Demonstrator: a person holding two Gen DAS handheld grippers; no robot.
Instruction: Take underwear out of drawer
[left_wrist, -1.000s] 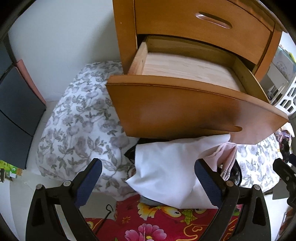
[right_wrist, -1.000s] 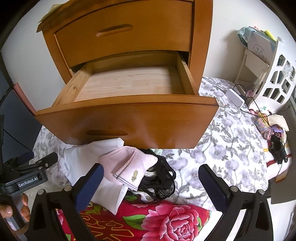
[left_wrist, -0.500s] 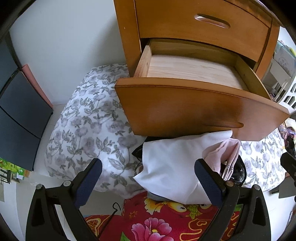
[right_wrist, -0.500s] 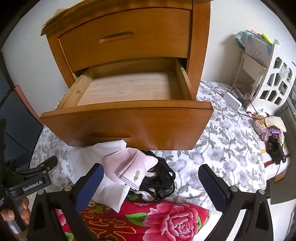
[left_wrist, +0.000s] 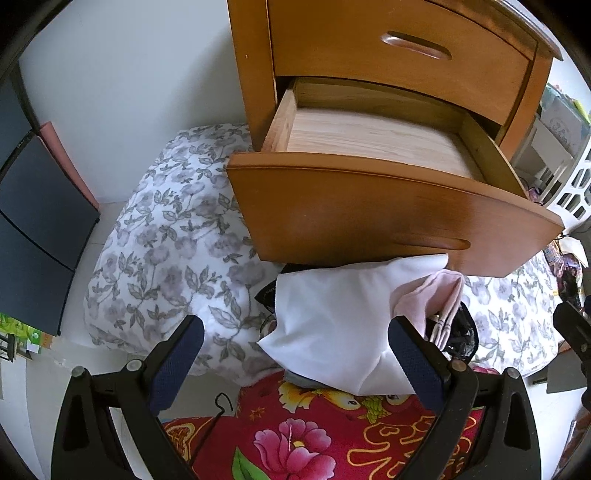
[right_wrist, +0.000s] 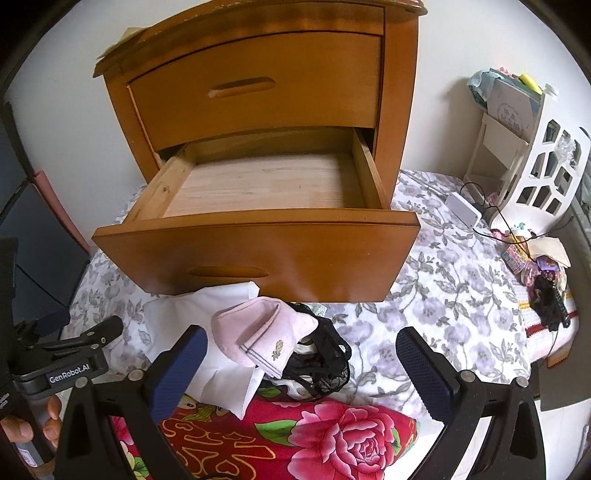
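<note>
**Bedroom, bedside chest: drawer bare, underwear out on the bed**

Bedroom corner, white wall behind a wooden chest (right_wrist: 266, 92) that stands at the head of a bed (right_wrist: 454, 291) with a grey floral sheet.

Underwear: a small heap lies on the bed just below the front of the drawer (right_wrist: 258, 258). Pink pair (right_wrist: 258, 332) on top, folded over, striped hem and a small embroidered mark showing. Black lace pair (right_wrist: 325, 365) beneath it and to its right, partly covered. A white cloth (left_wrist: 332, 325) lies under both, its upper edge tucked below the drawer front; what kind of garment it is cannot be told.

Handling, as a judgement: all light, limp fabric, no stiffness, nothing fragile. It will sag and drape when lifted. The lace is likely to snag on a fingertip or drag its neighbour along. Best hold looks like the raised fold of the pink pair, pinched through both layers, not the flat hem.

Drawer: pulled well out, pale board floor bare as far as either view shows. The task looks about done.

Grippers: left gripper (left_wrist: 295, 369) spread wide, holding nothing, framing the white cloth. Right gripper (right_wrist: 299, 373) likewise spread and empty, framing the heap. Neither touches the fabric.

Near edge: red flowered blanket (right_wrist: 332, 435) beneath the heap's lower side.
</note>
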